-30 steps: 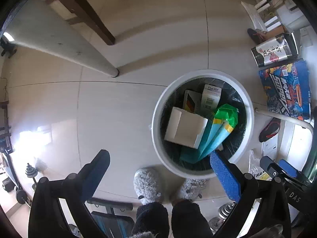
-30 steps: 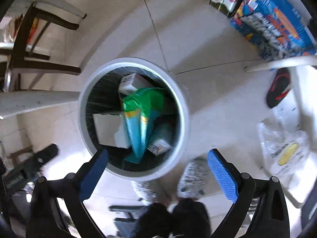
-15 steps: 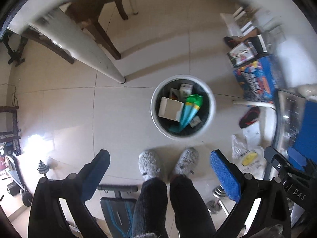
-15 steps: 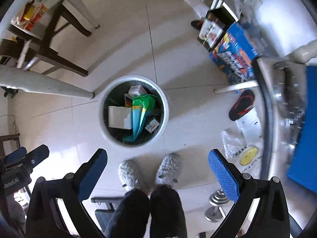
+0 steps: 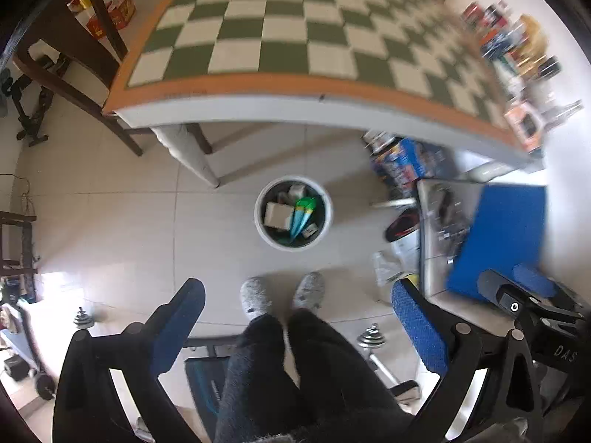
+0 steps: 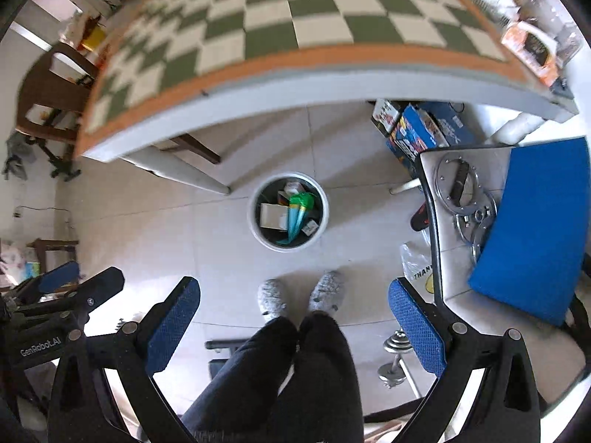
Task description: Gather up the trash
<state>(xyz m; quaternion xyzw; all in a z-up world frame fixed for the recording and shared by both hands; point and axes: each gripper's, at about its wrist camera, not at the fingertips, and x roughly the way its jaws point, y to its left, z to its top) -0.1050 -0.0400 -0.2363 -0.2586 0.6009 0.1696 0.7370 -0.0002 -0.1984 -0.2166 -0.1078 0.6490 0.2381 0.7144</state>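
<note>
A: Where does the trash stand?

B: In a round white bin (image 5: 293, 213) on the tiled floor, just beyond the edge of a table with a green-and-white checked top (image 5: 295, 33). Inside lie a white carton (image 5: 277, 215), a green-and-blue packet (image 5: 303, 214) leaning across the middle, and a few smaller boxes toward the far rim.

A: And the grippers?

B: Both are held high above the floor, well apart from the bin. The left gripper (image 5: 295, 328) has its blue-padded fingers spread wide with nothing between them. The right gripper (image 6: 293, 326) is likewise spread wide and holds nothing.

A: Who is in view?

B: The person's dark-trousered legs and grey slippers (image 6: 272, 299), feet planted near the bin's near side.

A: What else surrounds it?

B: A white table leg (image 6: 184, 171) to the bin's left, colourful boxes (image 6: 417, 134) under the table to its right, a blue pad (image 6: 535, 229) on a side surface with metal rings (image 6: 458, 184) beside it, and a dumbbell (image 6: 397, 361) on the floor by the right fingers
</note>
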